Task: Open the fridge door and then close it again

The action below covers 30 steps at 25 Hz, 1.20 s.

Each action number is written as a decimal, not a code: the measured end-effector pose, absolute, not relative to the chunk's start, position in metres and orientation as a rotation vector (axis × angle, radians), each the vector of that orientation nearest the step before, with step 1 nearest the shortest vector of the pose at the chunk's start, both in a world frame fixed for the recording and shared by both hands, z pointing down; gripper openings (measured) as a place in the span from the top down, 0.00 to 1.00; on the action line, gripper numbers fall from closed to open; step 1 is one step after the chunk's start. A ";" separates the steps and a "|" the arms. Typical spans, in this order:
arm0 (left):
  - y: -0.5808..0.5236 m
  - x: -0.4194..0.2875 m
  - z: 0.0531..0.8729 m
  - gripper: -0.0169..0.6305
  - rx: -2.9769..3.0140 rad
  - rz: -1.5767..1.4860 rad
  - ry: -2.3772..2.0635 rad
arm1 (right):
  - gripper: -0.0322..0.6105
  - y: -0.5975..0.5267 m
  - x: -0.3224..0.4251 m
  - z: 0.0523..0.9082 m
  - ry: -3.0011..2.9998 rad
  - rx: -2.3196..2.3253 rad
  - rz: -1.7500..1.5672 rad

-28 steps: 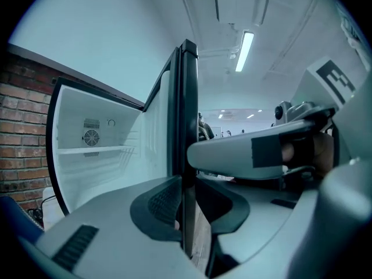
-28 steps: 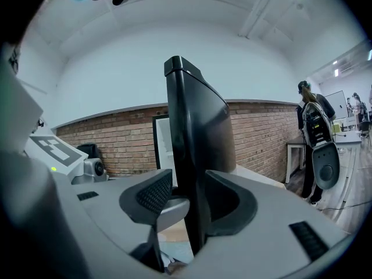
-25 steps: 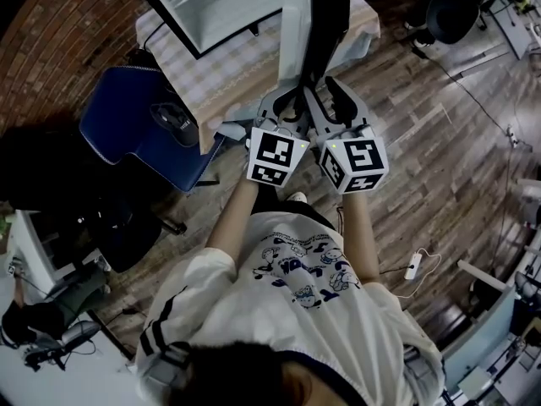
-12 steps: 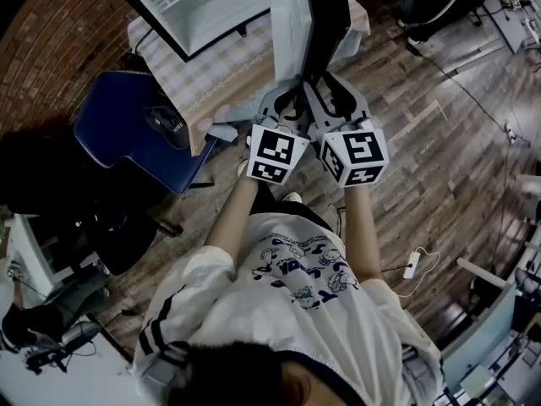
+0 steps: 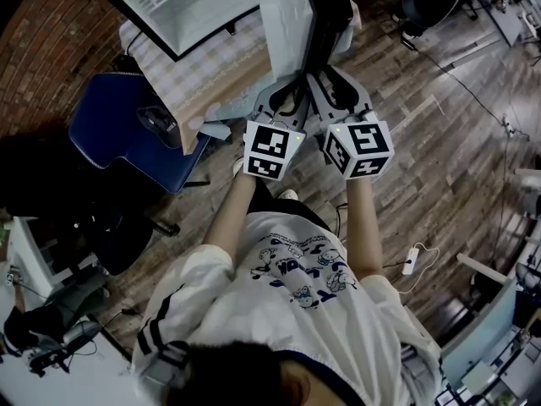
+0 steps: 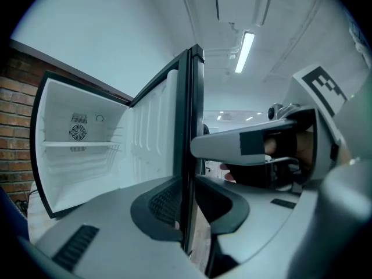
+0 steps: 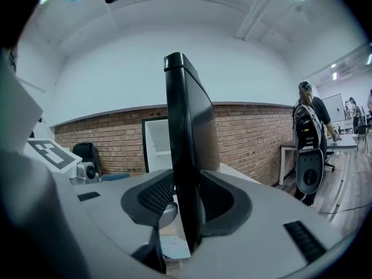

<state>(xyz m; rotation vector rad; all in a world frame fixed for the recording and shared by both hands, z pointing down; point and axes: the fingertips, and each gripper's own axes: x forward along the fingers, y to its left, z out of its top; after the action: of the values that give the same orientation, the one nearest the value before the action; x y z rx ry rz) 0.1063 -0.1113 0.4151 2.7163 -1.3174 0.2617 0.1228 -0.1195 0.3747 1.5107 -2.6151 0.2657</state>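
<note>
Black door (image 5: pixel 328 11) edge, upper centre, clamped between closed jaws of left gripper (image 5: pixel 286 91) and right gripper (image 5: pixel 336 87); fridge (image 5: pixel 182 2) open, upper left.

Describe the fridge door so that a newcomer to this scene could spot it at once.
Find the brick wall, then the small fridge standing open on the cloth-covered table before it. The fridge door juts out from it toward the person. It alone is a thin panel, black outside and white inside, with the left tongs and right tongs clamped on its edge.
</note>
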 end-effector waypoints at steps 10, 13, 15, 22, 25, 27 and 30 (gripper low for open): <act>-0.110 0.111 0.415 0.85 2.715 0.269 -1.314 | 0.73 -0.128 0.161 0.376 -2.580 1.619 0.295; -0.112 0.120 0.412 0.85 2.736 0.265 -1.285 | 0.73 -0.130 0.172 0.376 -2.569 1.648 0.297; -0.113 0.127 0.411 0.85 2.750 0.258 -1.258 | 0.73 -0.132 0.180 0.376 -2.562 1.667 0.302; -0.125 0.159 0.412 0.85 2.803 0.252 -1.136 | 0.74 -0.145 0.215 0.379 -2.537 1.763 0.332; -0.133 0.172 0.409 0.85 2.825 0.241 -1.090 | 0.74 -0.152 0.229 0.380 -2.528 1.771 0.334; -0.139 0.181 0.408 0.85 2.836 0.243 -1.062 | 0.74 -0.157 0.237 0.380 -2.524 1.768 0.332; -0.148 0.193 0.406 0.85 2.850 0.252 -1.031 | 0.74 -0.163 0.251 0.379 -2.513 1.775 0.328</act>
<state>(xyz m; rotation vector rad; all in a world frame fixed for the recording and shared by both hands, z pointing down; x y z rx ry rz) 0.1932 -0.1480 0.4064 2.8502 -1.0310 0.2522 0.2509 -0.1632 0.3793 1.7750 -2.5132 0.3279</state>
